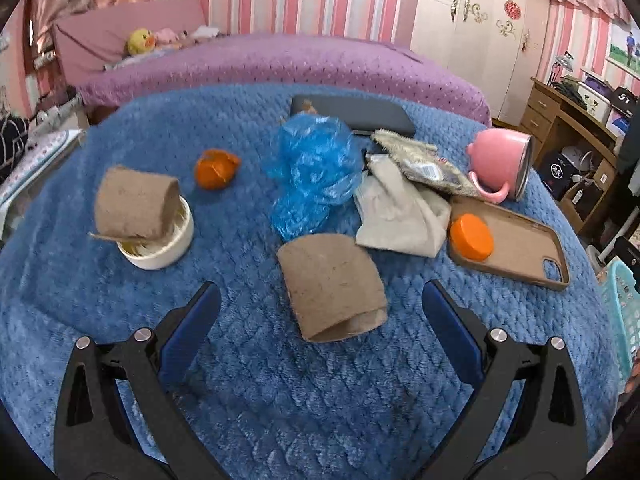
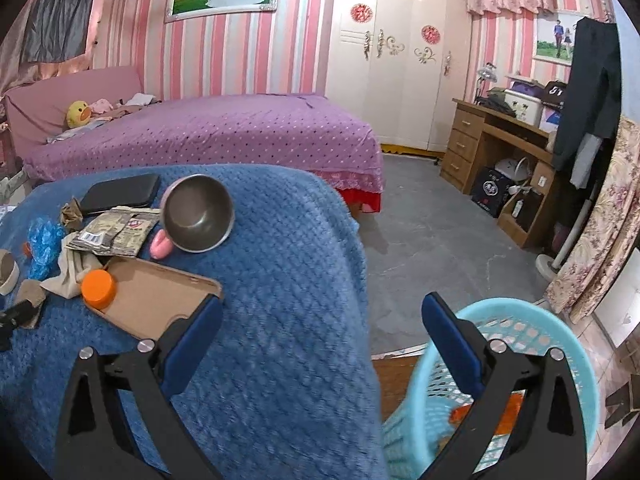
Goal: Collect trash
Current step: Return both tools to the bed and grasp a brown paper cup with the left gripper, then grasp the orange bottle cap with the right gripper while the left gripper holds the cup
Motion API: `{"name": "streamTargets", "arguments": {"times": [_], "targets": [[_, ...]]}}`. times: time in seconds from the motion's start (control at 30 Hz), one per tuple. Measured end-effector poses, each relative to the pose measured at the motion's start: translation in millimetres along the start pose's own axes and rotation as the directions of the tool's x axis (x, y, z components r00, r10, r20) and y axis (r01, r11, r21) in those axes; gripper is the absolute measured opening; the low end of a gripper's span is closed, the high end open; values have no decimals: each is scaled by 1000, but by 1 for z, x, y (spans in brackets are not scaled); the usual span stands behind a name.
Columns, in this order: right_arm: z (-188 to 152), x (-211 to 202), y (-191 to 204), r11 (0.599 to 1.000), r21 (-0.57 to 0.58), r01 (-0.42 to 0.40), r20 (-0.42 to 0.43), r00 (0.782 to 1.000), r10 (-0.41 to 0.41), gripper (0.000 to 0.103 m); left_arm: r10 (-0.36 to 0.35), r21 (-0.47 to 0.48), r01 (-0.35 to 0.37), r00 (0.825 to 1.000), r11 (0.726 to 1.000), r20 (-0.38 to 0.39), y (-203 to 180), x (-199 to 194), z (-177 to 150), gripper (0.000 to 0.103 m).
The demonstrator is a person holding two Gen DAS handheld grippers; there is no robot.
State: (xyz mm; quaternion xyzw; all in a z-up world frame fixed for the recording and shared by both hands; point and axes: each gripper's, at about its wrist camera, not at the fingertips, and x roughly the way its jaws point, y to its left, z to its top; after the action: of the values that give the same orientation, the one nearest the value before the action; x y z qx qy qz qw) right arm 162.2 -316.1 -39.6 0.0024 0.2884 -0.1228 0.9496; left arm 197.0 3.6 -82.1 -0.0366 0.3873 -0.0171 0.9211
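The left gripper [image 1: 321, 300] is held with jaws apart around a cardboard tube [image 1: 332, 292] at lower centre; the right gripper [image 2: 322, 316] is likewise spread empty, beside the basket [image 2: 560, 344] at lower right.

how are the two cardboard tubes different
The near cardboard tube lies flat on the blue blanket, squashed, its open end toward the left gripper. The far cardboard tube is propped on the rim of the white tub, off the blanket, and keeps a rounder shape. Both are plain brown empty paper-roll cores.
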Motion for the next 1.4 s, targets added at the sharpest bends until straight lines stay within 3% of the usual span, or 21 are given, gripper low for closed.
{"name": "streamTargets", "arguments": {"times": [0.07, 0.17, 0.27, 0.3, 0.43, 0.53, 0.7, 0.93, 1.17, 1.23, 1.3, 1.4], "targets": [[1, 2, 6, 1000, 2, -10, -3, 1000, 10, 98, 3, -6, -4, 1000, 1000, -27, 1, 8, 2, 91], [3, 7, 22, 999, -6, -36, -13, 999, 36, 98, -20, 1, 20, 997, 1000, -69, 0, 19, 6, 69], [1, 9, 39, 998, -33, -55, -17, 998, 54, 98, -50, 3, 50, 997, 999, -64, 0, 18, 6, 51], [0, 9, 45, 997, -43, -66, -20, 998, 65, 98, -61, 10, 62, 996, 998, -62, -1, 15, 6, 50], [-4, 9, 64, 994, -61, -94, -30, 995, 92, 98, -13, 48, 14, 1000, 999, -3, 1, -2, 4, 49], [-5, 6, 79, 990, -58, -128, -34, 991, 127, 98, -16, 48, 14, 999, 999, 43, 10, -18, 6, 49], [-8, 3, 104, 980, -47, -191, -36, 981, 189, 98, 72, 32, -78, 984, 996, 160, 24, -33, 14, 49], [-9, 22, 150, 961, -57, -272, -90, 960, 267, 95, 106, -16, -104, 973, 994, 205, 42, -31, 30, 49], [-7, 50, 176, 948, -86, -305, -179, 941, 287, 62, 129, -38, -125, 975, 991, 180, 54, -20, 35, 49], [-8, 56, 177, 940, -73, -334, -200, 928, 314, 56, 127, -54, -119, 975, 991, 181, 57, -20, 36, 49], [-8, 56, 178, 926, -67, -371, -202, 914, 351, 42, 118, -66, -108, 977, 992, 177, 59, -19, 37, 49], [-8, 50, 180, 925, -88, -371, -178, 919, 352, 40, 124, -64, -115, 976, 991, 176, 58, -19, 36, 49]]}}
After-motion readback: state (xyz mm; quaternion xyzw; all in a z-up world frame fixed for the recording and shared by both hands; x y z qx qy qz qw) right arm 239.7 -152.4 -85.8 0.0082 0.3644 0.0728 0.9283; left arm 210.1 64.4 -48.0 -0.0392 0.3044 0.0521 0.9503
